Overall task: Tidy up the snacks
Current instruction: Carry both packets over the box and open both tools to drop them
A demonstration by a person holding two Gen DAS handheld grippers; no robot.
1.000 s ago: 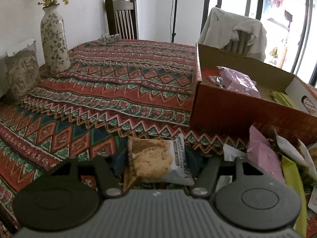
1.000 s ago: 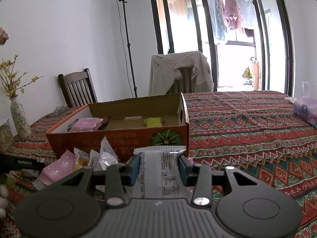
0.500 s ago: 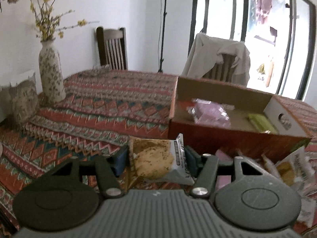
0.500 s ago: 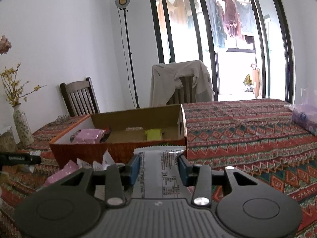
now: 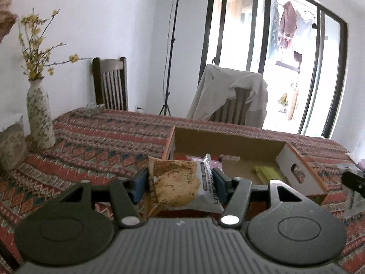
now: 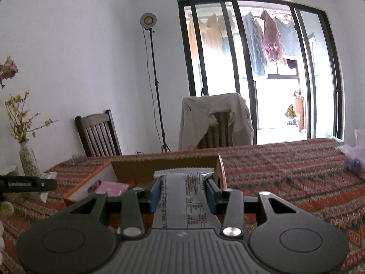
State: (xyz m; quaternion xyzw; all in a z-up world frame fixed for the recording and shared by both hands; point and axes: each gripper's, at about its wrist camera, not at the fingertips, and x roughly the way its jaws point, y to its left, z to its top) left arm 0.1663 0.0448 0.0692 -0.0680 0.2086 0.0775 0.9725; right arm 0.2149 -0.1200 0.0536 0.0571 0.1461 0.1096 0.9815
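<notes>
In the left wrist view the cookie packet (image 5: 180,183) is clamped in the left tool (image 5: 180,182) near the cardboard box (image 5: 228,142), the white wrapper (image 6: 183,196) likewise in the right tool (image 6: 183,190), so each should be released only once inside the walls.
</notes>
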